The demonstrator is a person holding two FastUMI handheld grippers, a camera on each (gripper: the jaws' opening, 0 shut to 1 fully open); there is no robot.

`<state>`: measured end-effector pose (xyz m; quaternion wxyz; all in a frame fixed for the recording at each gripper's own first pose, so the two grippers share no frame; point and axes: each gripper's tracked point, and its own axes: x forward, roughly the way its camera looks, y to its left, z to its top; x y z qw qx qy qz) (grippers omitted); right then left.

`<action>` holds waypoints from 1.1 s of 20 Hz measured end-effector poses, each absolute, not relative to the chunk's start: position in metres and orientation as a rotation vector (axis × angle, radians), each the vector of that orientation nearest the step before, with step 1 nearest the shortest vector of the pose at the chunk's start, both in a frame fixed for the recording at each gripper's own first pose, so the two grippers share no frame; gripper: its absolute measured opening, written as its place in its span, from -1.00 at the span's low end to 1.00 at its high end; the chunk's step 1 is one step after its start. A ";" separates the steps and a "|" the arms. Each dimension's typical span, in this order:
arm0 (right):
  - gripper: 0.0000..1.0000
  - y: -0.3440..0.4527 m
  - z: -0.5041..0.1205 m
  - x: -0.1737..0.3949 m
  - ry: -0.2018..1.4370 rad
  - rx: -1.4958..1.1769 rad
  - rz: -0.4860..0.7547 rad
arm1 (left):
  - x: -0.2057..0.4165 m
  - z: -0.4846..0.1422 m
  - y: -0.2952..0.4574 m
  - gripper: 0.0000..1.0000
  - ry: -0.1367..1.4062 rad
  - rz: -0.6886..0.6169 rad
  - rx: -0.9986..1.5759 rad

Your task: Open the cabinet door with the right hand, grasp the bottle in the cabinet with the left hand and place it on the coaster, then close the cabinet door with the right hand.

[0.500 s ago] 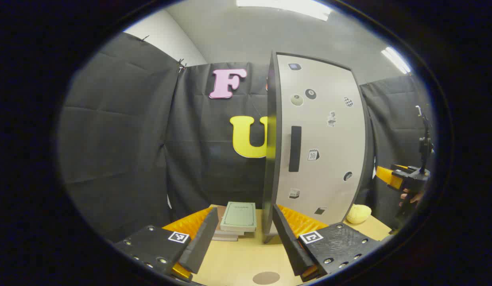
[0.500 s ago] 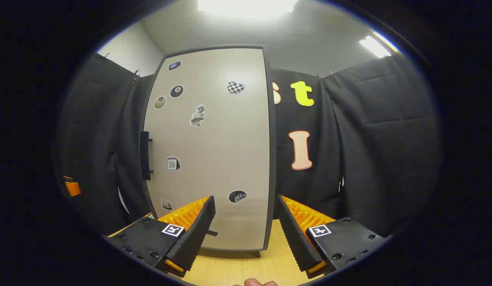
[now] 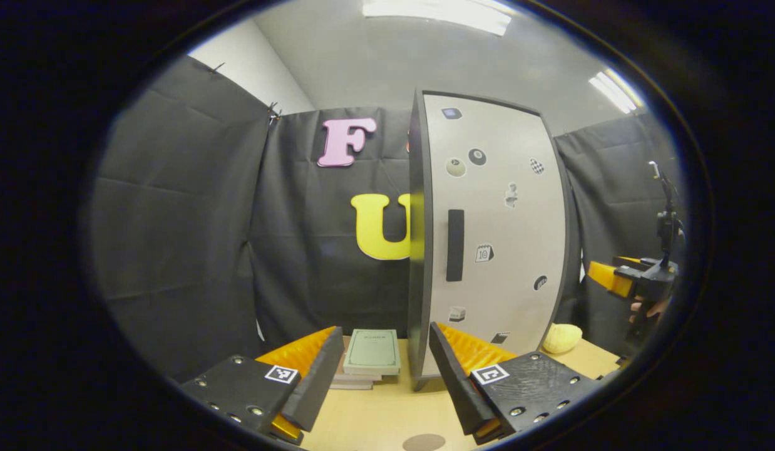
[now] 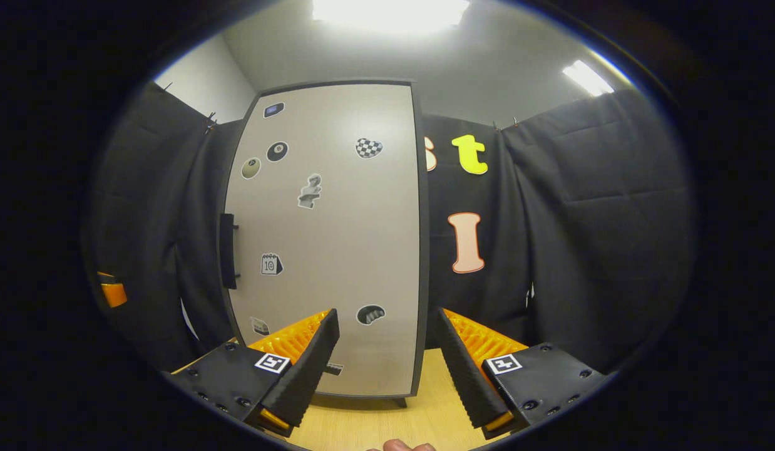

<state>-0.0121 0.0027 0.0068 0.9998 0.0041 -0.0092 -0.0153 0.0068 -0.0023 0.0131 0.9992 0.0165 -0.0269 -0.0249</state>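
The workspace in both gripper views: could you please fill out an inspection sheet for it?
Surface: light wooden table.
Job's things: cabinet door shut, handle on its left edge; round brown coaster near the left gripper; bottle: nothing seen.
Clutter: stacked books left of the cabinet; a yellow object to its right.
Grippers: left gripper and right gripper, jaws open, holding nothing.
Cables: nothing seen.
Surroundings: black cloth walls, ceiling lights.

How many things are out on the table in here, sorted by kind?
Cabinets: 1, door closed
Book stacks: 1
Coasters: 1
Yellow round things: 1
Handheld grippers: 2, left, right
Total: 6
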 end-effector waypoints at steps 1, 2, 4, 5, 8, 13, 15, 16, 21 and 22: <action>0.94 0.004 0.006 -0.013 -0.014 0.010 -0.031 | 0.008 0.011 -0.001 0.70 -0.057 -0.050 0.039; 0.94 0.005 0.005 -0.014 -0.010 0.009 -0.032 | 0.009 0.008 0.000 0.65 -0.055 -0.050 0.043; 0.96 0.006 0.004 -0.016 -0.006 0.005 -0.040 | 0.013 0.001 -0.001 0.75 -0.049 -0.061 0.040; 0.94 0.007 0.002 -0.017 -0.005 0.003 -0.043 | 0.013 -0.004 -0.003 0.70 -0.042 -0.068 0.038; 0.94 0.007 -0.001 -0.020 0.004 -0.001 -0.056 | 0.016 -0.020 -0.003 0.65 -0.012 -0.082 0.038; 0.94 0.007 -0.004 -0.023 0.023 0.017 -0.072 | 0.015 -0.039 0.001 0.65 0.004 -0.091 0.015; 0.96 0.007 0.004 -0.021 0.009 0.029 -0.078 | 0.012 -0.047 0.008 0.65 0.007 -0.074 0.019; 0.96 0.007 0.009 -0.020 0.004 0.029 -0.078 | 0.010 -0.051 0.011 0.65 0.011 -0.067 0.022; 0.96 0.009 0.038 -0.005 0.007 0.047 -0.085 | 0.000 -0.090 0.013 0.65 0.074 -0.071 0.002; 0.94 0.013 0.046 0.000 0.009 0.047 -0.073 | -0.002 -0.094 0.015 0.70 0.080 -0.067 0.003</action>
